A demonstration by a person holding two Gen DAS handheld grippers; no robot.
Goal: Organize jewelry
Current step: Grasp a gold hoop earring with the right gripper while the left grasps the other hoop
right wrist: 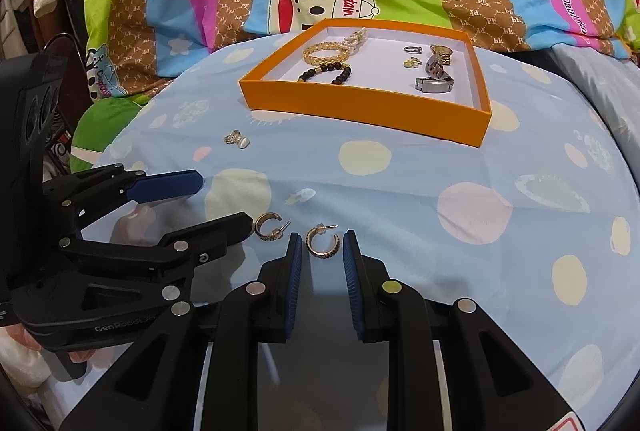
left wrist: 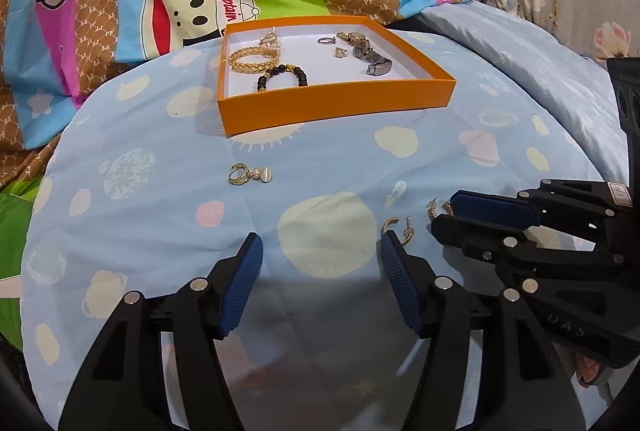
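Only right view shows hoop point(right wrist: 322, 241) loose between right claw point(right wrist: 322, 245) pads, narrowly spread, second hoop point(right wrist: 269, 226) just left by spread, empty left claw point(right wrist: 224, 203); box point(right wrist: 360, 107) farther up bed point(right wrist: 440, 183), open cover between.

An orange box point(left wrist: 336, 103) sits on the blue spotted bedsheet point(left wrist: 160, 223), holding a gold bangle point(left wrist: 252, 59), a dark bead bracelet point(left wrist: 282, 75) and a watch point(left wrist: 368, 55). In front of the box lies a gold earring point(left wrist: 244, 173). Nearer than it, the left gripper point(left wrist: 322, 251) stands open, another earring point(left wrist: 396, 227) just beside its right finger; the right gripper point(left wrist: 460, 211) reaches in beyond that.
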